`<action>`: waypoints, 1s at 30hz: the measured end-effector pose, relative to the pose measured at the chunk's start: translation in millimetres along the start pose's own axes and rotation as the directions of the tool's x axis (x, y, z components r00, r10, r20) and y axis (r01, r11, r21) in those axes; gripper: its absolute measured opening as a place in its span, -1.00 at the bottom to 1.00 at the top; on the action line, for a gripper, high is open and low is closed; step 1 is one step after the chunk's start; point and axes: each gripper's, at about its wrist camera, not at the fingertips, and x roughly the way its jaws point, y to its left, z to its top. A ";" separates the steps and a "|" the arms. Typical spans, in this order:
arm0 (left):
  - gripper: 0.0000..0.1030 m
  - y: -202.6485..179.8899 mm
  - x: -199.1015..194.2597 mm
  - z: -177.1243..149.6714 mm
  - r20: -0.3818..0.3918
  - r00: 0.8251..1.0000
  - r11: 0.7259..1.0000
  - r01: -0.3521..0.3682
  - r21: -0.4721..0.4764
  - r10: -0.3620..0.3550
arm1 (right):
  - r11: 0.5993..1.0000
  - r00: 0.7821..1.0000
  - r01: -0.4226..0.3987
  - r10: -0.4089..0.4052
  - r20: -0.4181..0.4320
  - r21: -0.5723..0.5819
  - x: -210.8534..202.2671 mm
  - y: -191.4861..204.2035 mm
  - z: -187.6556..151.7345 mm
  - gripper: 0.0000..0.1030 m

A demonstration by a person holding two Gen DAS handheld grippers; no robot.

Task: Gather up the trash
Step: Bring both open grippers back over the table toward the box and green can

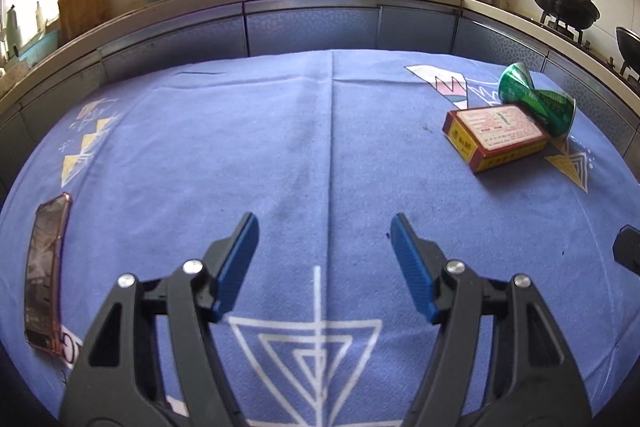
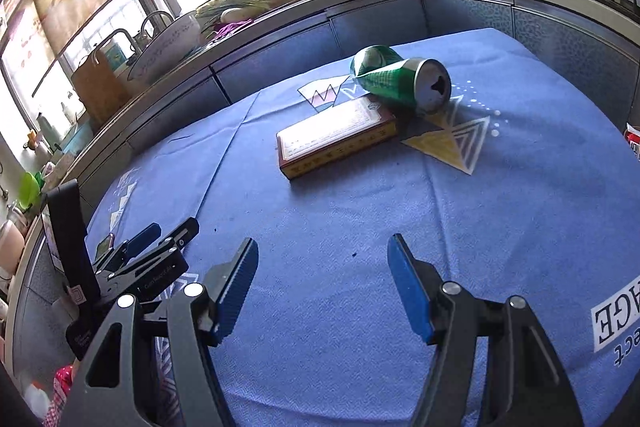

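A blue cloth (image 1: 280, 147) is covering the table. On its far right part a flat red box (image 1: 496, 137) is lying, its long axis running left-near to right-far in the right wrist view. A crushed green can (image 2: 400, 79) is lying on its side just behind, touching the box, its opened top pointing right and toward the camera. A phone (image 1: 44, 275) is resting at the cloth's left edge. The left gripper (image 1: 324, 259) and right gripper (image 2: 320, 279) are both hovering spread, pinching nothing, well short of the box.
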 end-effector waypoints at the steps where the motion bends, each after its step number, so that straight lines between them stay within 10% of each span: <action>1: 0.28 0.9 1.1 -2.7 -0.001 1.000 1.000 -0.001 0.000 0.001 | 1.000 1.000 0.001 -0.001 -0.003 -0.002 1.1 1.2 -0.8 0.28; 30: 0.28 13.9 2.4 -6.8 0.001 1.000 0.998 -0.009 -0.066 0.010 | 1.000 0.999 -0.007 0.008 -0.039 0.005 12.5 2.3 -13.2 0.28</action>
